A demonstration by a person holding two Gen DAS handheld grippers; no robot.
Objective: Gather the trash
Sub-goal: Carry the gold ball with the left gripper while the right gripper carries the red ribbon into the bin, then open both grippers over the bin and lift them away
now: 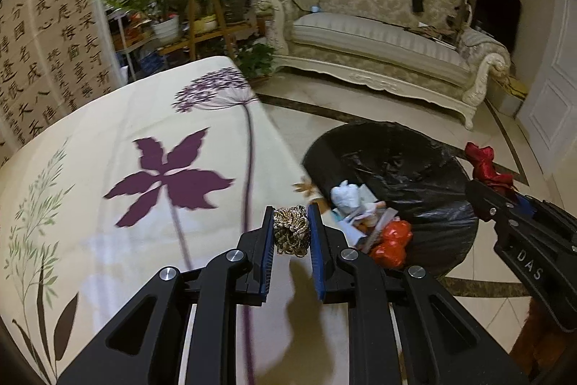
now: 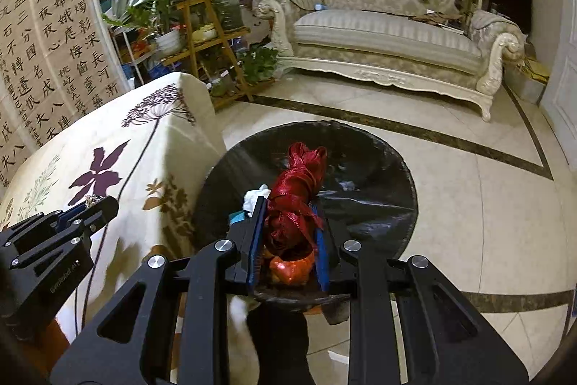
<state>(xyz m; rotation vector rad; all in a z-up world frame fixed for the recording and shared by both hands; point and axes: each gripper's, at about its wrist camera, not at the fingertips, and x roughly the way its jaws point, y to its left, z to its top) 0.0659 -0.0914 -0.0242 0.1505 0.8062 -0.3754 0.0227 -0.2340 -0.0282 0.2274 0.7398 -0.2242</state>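
Starting at my left, the left gripper (image 1: 291,230) is closed on a small crumpled gold-and-black ball (image 1: 291,230), pinched between its blue pads, and it hangs over the near edge of the flowered tablecloth (image 1: 108,118), not yet over the bin. From that hand the black trash bag (image 1: 396,154) lies ahead and to the right on the tiled floor, just beside the table's corner, with white paper and an orange bag already lying at the bottom. Further right, my right gripper (image 2: 291,222) is clamped on a bundle of red ribbon (image 2: 299,190), whose long axis runs along the fingers and sticks out past the tips. In the right wrist view that bundle sits directly above the open mouth of the bag (image 2: 378,168), so I judge the right hand the nearer one and ready to let go first. The left hand, I'd say, needs to travel right, clear of the cloth, before it drops its ball.
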